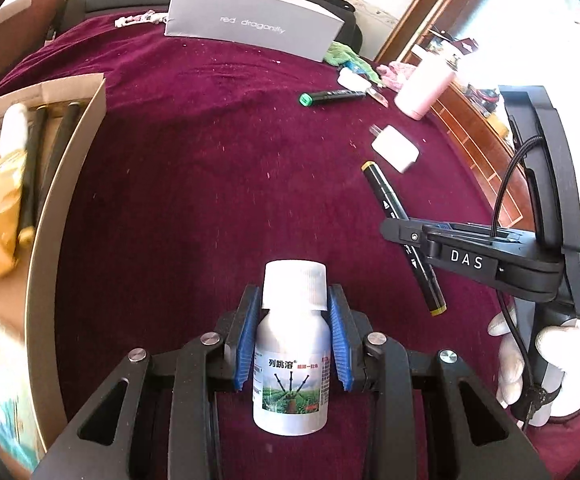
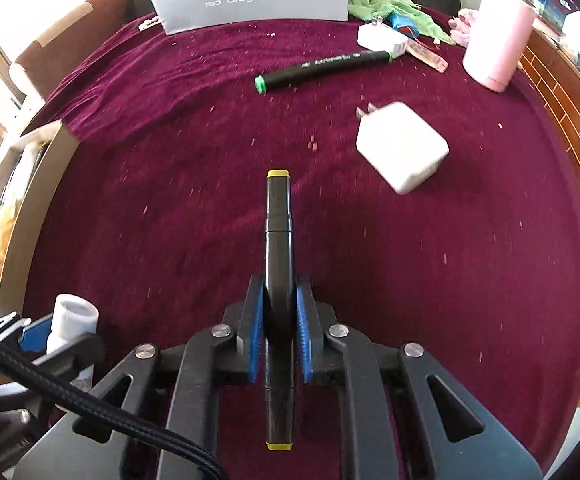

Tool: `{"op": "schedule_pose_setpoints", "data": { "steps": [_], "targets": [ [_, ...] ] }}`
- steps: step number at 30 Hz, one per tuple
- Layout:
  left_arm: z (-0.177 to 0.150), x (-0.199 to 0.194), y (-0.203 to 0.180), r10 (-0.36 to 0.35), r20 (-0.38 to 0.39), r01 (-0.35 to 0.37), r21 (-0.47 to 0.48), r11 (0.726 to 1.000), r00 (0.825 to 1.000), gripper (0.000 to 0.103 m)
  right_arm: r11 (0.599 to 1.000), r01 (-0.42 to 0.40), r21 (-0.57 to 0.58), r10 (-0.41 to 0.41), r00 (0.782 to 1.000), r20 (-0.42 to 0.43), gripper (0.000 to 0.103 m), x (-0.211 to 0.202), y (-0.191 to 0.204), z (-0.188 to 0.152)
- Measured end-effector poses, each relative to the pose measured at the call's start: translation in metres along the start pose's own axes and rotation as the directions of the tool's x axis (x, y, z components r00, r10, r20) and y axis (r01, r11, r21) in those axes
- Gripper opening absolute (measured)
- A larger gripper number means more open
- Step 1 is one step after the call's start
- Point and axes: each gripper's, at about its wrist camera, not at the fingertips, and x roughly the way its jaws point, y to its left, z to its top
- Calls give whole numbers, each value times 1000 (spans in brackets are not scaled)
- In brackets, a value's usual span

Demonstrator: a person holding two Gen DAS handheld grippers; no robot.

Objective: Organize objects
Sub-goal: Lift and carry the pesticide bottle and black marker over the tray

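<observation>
Item one — white bottle (image 1: 290, 344), clenched upright in my left gripper (image 1: 294, 336), cap rising past the fingertips. Item two — yellow-tipped marker (image 2: 277, 280), clamped mid-barrel in my right gripper (image 2: 278, 332), its long axis running straight ahead along the fingers. Cardboard box (image 1: 69, 184) lies left of both; my left hand is nearer. Box contents blurred and cut off — free room inside cannot be judged.
</observation>
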Motion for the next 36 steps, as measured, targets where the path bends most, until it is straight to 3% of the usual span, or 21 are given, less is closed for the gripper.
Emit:
{"op": "schedule_pose_setpoints", "data": {
  "steps": [17, 36],
  "targets": [
    [-52, -81, 10, -22, 119, 24, -16, 1000, 993, 29, 988, -156, 20, 156, 988, 3, 12, -30, 36, -69],
    [-56, -147, 59, 17, 258, 9, -98, 995, 966, 29, 958, -272, -86, 277, 960, 45, 13, -69, 107, -68]
  ]
}}
